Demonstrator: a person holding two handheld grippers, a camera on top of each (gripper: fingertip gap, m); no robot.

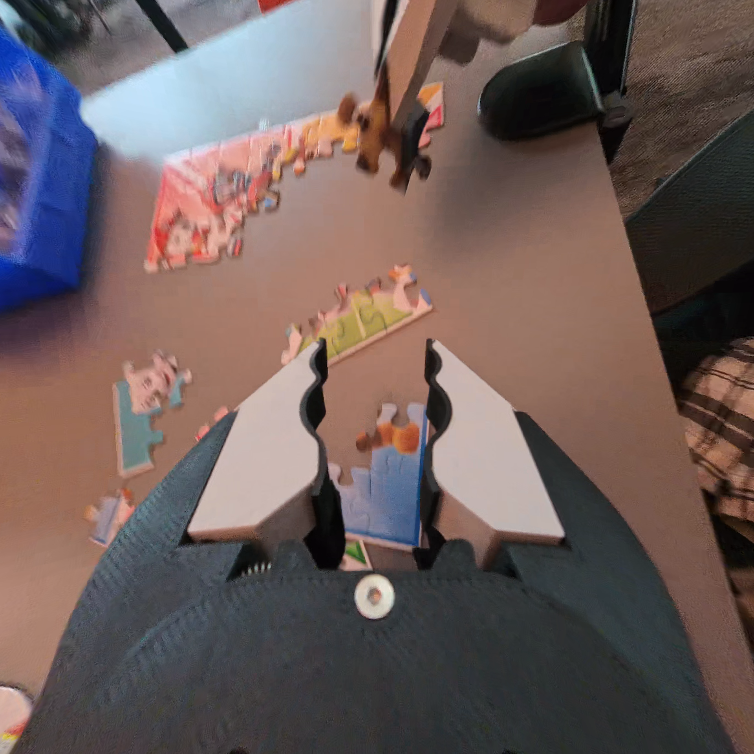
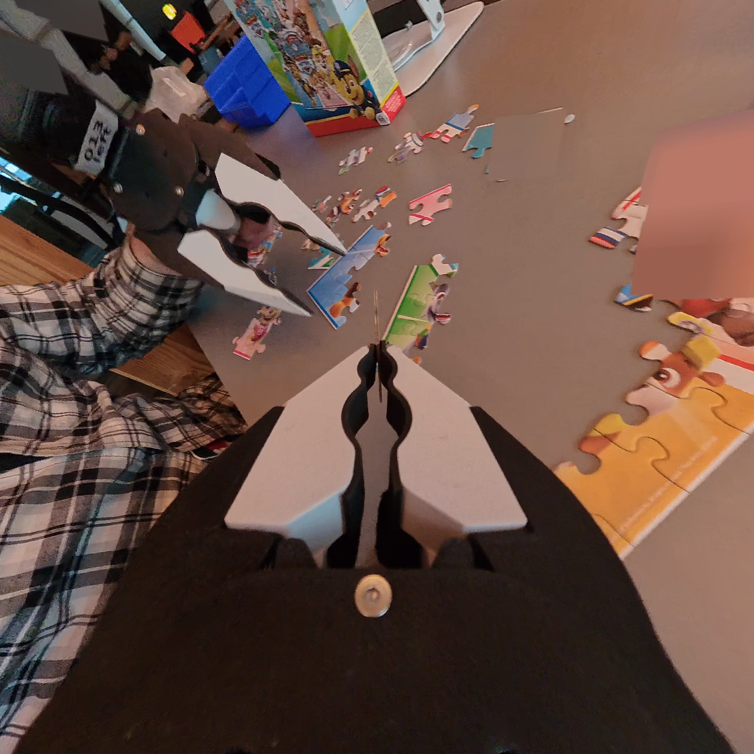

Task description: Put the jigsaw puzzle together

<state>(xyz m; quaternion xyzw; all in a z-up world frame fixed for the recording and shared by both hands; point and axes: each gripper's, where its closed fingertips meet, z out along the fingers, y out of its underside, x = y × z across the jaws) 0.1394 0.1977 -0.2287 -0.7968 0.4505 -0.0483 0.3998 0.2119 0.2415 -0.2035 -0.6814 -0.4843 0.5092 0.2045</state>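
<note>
My left gripper (image 1: 375,351) is open and empty, hovering over a joined blue puzzle section (image 1: 387,493) that shows between its fingers. A joined green strip (image 1: 363,322) lies just beyond its tips. My right gripper (image 2: 377,347) is shut on a puzzle piece (image 2: 376,322), seen edge-on as a thin line. In the left wrist view that gripper (image 1: 410,138) holds the brown piece (image 1: 369,130) above the large assembled section (image 1: 212,204). The right wrist view shows the left gripper (image 2: 326,281) open beside the blue section (image 2: 347,273), the green strip (image 2: 420,306) and the large section (image 2: 673,428).
Loose pieces (image 2: 428,204) lie scattered on the brown table (image 2: 530,253); more loose pieces lie left of my left gripper (image 1: 138,412). The puzzle box (image 2: 326,61) and a blue bin (image 2: 245,85) stand at the far side. A person's plaid sleeve (image 2: 102,326) is at the table edge. Spacing between my two grippers at the tips: around 10 cm.
</note>
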